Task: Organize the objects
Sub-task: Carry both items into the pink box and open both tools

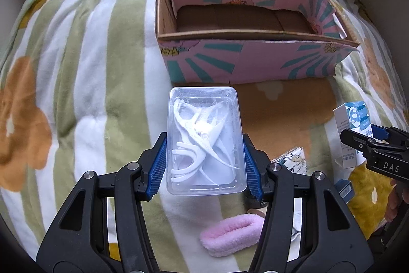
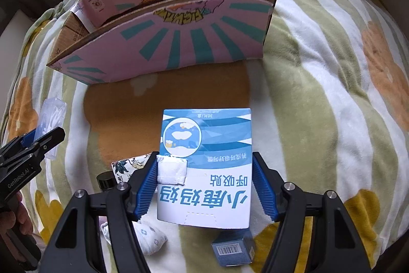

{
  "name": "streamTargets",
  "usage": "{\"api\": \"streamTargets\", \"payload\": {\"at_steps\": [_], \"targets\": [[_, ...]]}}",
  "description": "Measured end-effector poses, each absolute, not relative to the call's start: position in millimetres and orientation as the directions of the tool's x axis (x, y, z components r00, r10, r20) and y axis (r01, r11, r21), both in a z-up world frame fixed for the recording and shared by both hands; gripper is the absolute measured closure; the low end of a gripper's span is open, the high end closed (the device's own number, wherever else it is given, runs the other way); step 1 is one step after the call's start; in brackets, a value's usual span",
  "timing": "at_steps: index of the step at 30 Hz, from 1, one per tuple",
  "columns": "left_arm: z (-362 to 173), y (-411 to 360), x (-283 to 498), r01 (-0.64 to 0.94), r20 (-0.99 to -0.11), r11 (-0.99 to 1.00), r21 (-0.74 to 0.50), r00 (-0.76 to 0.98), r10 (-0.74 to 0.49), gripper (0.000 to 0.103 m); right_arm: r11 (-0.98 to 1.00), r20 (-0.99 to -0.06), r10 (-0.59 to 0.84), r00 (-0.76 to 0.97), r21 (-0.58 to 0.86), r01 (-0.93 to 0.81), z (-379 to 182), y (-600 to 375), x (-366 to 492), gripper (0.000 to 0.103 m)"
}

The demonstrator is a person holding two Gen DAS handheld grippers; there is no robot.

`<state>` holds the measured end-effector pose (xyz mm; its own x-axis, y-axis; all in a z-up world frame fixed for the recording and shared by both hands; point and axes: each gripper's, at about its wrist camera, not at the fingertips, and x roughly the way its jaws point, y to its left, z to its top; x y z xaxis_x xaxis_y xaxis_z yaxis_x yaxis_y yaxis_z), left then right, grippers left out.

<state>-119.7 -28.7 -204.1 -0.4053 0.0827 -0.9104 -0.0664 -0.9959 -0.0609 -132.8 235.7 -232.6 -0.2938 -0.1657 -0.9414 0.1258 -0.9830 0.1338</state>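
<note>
Left wrist view, pose: the left gripper (image 1: 205, 160) points steeply down over a striped floral blanket (image 1: 84, 73).
Left wrist view, jaws: closed to a middling gap on the long sides of a clear plastic case (image 1: 204, 140) of white floss picks, both blue pads pressed to it; the case is held clear above the blanket.
Left wrist view, box: an open pink-and-teal cardboard box (image 1: 245, 63) sits on the blanket just beyond the case.
Left wrist view, only here: a pink fluffy item (image 1: 230, 234) lies below the jaws.
Left wrist view, other hand: the right gripper (image 1: 358, 142) at the right edge holds a white-and-blue carton (image 1: 352, 117).
Right wrist view, pose: the right gripper (image 2: 204, 183) points steeply down, facing the cardboard box (image 2: 179, 47).
Right wrist view, jaws: set fairly wide, clamped on both sides of the white-and-blue carton (image 2: 204, 170), held off the blanket (image 2: 319, 94).
Right wrist view, only here: a small blue barcoded box (image 2: 232, 250), a white patterned cloth (image 2: 150, 239), a dark cap (image 2: 106, 181).
Right wrist view, other hand: the left gripper (image 2: 48, 137) with the clear plastic case (image 2: 52, 117) at the left edge.
</note>
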Motion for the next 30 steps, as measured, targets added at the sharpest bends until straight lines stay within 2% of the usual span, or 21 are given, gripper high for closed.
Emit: {"api": "streamTargets", "payload": {"at_steps": [7,16,23,30], "targets": [[-154,-20,-133,-0.089,-0.884,-0.994,-0.06,-0.458,0.094,0.052,-0.979,-0.922,-0.172,-0.347,0.122,0.163,-192,235,-152,0.038],[-111,-21,-213,-0.122,-0.853,-0.992,-0.014,-0.516,0.076,0.052,-0.966,-0.88,-0.178,-0.441,0.07,0.25,-142,222,-230,0.038],[-132,-10,-283,-0.144,-0.874,-0.989,-0.033,-0.475,0.098,0.052,-0.951,-0.871,-0.226,-0.435,0.102,0.291,-140,198,-292,0.038],[-182,2,-323,-0.128,-0.914,-0.991,-0.044,-0.394,0.092,0.052,-0.944,-0.896,-0.257,-0.363,0.153,0.291,-181,180,-329,0.038]]}}
